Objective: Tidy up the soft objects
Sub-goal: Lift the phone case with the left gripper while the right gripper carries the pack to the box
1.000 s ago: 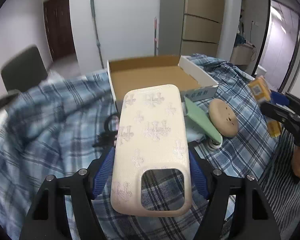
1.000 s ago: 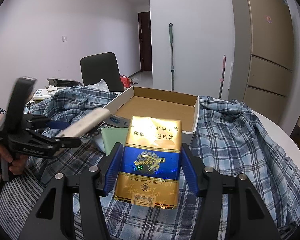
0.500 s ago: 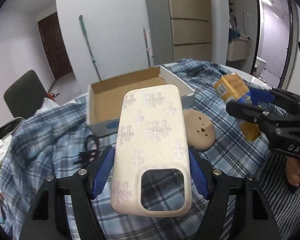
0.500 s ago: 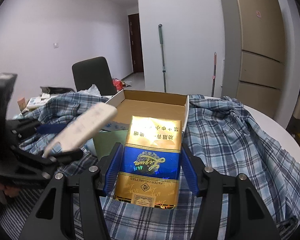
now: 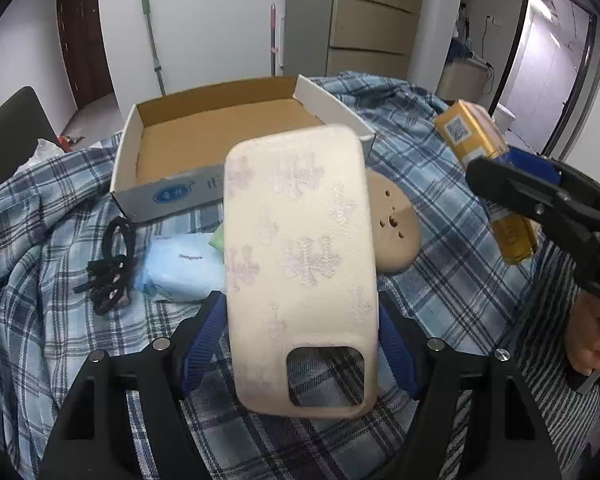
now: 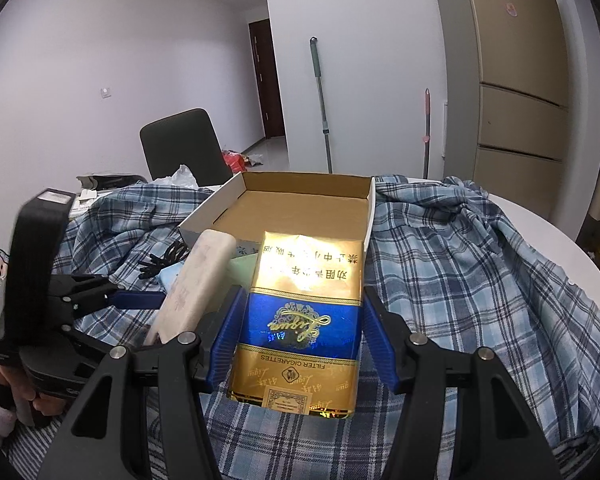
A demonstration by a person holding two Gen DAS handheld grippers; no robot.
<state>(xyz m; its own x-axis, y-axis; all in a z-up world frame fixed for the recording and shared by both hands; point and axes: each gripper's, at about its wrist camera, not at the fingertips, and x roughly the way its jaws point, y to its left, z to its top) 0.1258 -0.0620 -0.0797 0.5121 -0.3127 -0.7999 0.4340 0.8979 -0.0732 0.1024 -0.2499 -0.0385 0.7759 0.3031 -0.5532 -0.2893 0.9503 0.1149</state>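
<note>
Items on plaid cloth [image 5: 452, 240], table setting, two handheld grippers in view.

Left gripper [image 5: 300, 336]: blue pads clamped on the long edges of a cream phone case [image 5: 300, 264]. Case held clear of the cloth, camera cutout nearest the lens, back embossed with pale cross-shaped motifs. No lettering legible on it. Seen edge-on from the right wrist view [image 6: 192, 284], tilted up toward the box.

Right gripper [image 6: 300, 328]: blue pads pinching a cigarette pack [image 6: 300, 320] by its sides. Pack gold and blue, soft foil type. Printed "FILTER CIGARETTES" upside down along the lower gold band; gold script crest on the blue band, name not clearly readable; Chinese characters across the upper gold panel, inverted. From the left wrist view the pack [image 5: 484, 152] shows a QR code on its end.

Cardboard box [image 5: 220, 148]: open, brown inside, white outside, lying on the cloth beyond both held items. Near wall carries a blue oval logo and grey print, too small to read.

Loose on the cloth in front of the box: black cord bundle [image 5: 108, 272]; pale blue tissue pack [image 5: 180, 264] with small illegible print; tan round pad [image 5: 396, 228] with small holes, partly behind the case; a green item [image 5: 218, 238], mostly hidden.
</note>
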